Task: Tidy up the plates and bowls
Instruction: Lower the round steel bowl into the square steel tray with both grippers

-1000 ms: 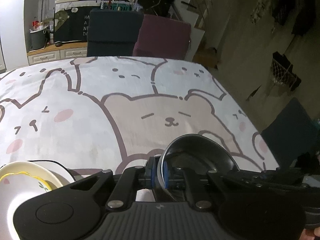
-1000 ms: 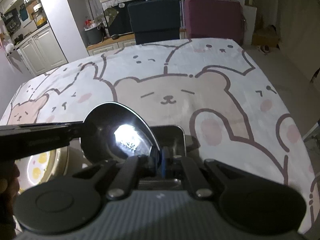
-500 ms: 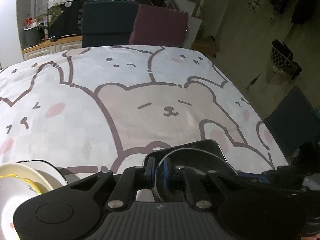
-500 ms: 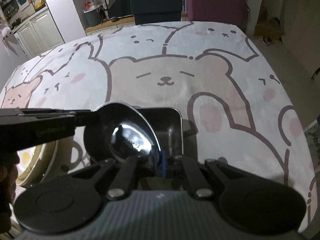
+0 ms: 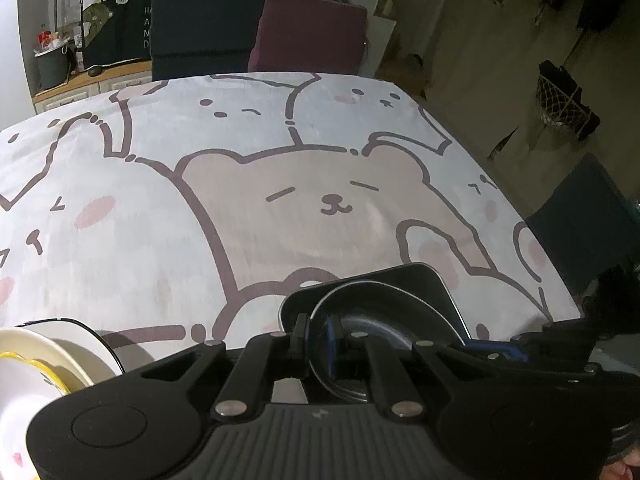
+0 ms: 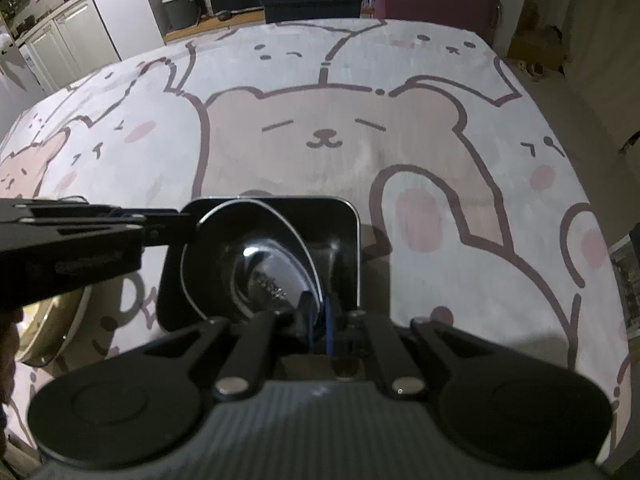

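Since the earlier frame the round steel bowl has been lowered into the square dark tray on the table. Its rim is pinched by the left gripper and by the right gripper on opposite sides. A cream plate is seen at far left.

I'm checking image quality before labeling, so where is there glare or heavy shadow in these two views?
Right wrist view: a bright glare spot sits on the round steel bowl, whose rim the right claw clamps, and the square tray throws a shadow rightward on the tablecloth. Left wrist view: dim room beyond, straight edges bowed by the fisheye.
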{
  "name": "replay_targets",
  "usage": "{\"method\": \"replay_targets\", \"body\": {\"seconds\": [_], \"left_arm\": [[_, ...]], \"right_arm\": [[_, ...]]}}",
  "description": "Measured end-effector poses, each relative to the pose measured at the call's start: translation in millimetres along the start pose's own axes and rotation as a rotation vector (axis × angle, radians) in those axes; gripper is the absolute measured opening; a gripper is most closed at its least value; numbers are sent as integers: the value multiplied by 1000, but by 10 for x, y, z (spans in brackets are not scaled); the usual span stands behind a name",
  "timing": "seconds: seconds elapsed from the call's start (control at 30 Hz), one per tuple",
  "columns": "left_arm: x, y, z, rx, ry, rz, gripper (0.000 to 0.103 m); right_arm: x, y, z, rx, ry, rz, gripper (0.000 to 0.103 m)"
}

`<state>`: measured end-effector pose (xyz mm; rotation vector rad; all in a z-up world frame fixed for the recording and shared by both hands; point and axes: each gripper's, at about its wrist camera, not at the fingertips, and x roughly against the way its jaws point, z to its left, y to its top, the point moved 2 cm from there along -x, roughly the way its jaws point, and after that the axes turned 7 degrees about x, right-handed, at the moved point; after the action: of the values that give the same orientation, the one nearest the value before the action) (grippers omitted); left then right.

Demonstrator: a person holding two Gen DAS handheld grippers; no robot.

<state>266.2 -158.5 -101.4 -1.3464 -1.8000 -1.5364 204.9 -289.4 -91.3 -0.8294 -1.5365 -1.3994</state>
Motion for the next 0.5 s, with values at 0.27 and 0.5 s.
{"method": "replay_targets", "body": {"seconds": [0.27, 0.5], "left_arm": [[-14, -4, 32, 2, 1, 15, 10], [-14, -9, 49, 2, 1, 26, 10]], "right_arm": [[-110, 5, -20, -13, 8, 32, 7], [-165, -7, -42, -34, -17, 62, 7]]}}
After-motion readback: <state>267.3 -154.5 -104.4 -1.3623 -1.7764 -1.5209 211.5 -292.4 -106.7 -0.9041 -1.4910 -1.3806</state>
